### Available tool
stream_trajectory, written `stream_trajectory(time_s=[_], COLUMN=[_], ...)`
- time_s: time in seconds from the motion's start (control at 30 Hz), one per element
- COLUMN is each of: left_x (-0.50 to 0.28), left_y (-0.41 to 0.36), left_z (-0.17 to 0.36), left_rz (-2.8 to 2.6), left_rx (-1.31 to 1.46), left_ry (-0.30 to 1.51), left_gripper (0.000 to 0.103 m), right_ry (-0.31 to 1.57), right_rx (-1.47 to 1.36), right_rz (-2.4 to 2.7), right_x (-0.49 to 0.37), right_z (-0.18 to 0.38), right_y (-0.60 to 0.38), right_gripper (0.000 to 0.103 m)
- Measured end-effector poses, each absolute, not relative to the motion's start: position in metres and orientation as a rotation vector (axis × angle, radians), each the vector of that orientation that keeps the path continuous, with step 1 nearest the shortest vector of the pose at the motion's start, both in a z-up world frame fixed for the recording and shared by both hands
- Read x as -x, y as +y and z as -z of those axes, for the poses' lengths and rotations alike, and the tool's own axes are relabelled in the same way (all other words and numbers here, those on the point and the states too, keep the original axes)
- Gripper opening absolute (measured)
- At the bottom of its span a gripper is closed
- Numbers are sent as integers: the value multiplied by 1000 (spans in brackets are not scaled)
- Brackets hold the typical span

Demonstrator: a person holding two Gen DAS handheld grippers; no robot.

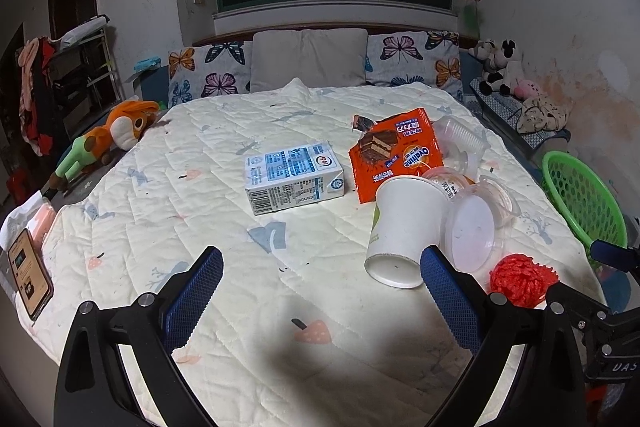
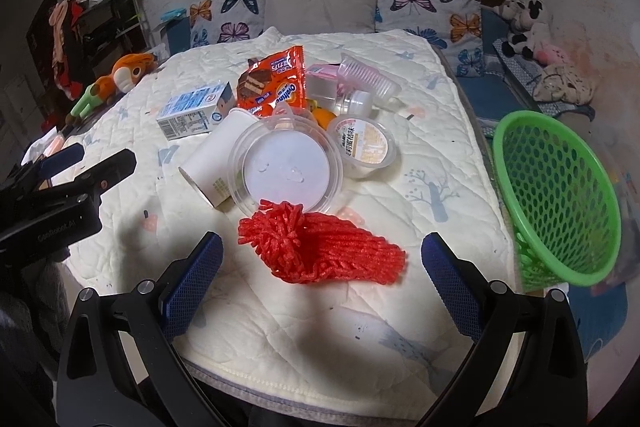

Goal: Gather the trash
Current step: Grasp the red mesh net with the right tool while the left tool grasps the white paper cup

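Bedroom at night, with a quilted cream bed carrying a spread of trash in front of butterfly pillows. Left tongs hang over the quilt with jaws wide apart, holding nothing; the right pad sits just beside the base of a tipped white cup. A milk carton lies on its side well ahead of them, near an orange wrapper. Against the cup leans a clear round lid, with a sealed jelly cup just beside it and more clear plastic cups behind. Right tongs are likewise spread and empty, with a red foam net lying on the quilt between and just ahead of the pads. A green basket stands tilted off the bed's right edge. An orange plush toy rests at the left edge, and a phone lies near the left corner.
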State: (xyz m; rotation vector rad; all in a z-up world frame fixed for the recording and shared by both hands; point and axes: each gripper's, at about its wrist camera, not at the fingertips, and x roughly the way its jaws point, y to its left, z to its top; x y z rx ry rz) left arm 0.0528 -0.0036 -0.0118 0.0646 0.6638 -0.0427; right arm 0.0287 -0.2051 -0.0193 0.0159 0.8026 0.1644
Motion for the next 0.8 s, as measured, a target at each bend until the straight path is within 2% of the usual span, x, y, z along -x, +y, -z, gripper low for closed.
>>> stream_trajectory(time_s=[0.6, 0.63, 0.7, 0.8], left_x=[-84, -85, -89, -97], left_y=[-14, -15, -19, -24], left_z=[21, 21, 20, 22], left_rz=[177, 187, 210, 239], left_rx=[-69, -66, -66, -60], left_ry=[737, 739, 746, 767], left_gripper=[94, 93, 84, 79], right_ry=[867, 869, 875, 889], right_rx=[41, 43, 52, 48], right_rz=[-313, -320, -322, -337], right_x=[-58, -59, -61, -62], right_z=[54, 55, 58, 62], right_y=[-209, -208, -207, -207], right_gripper=[95, 94, 90, 82])
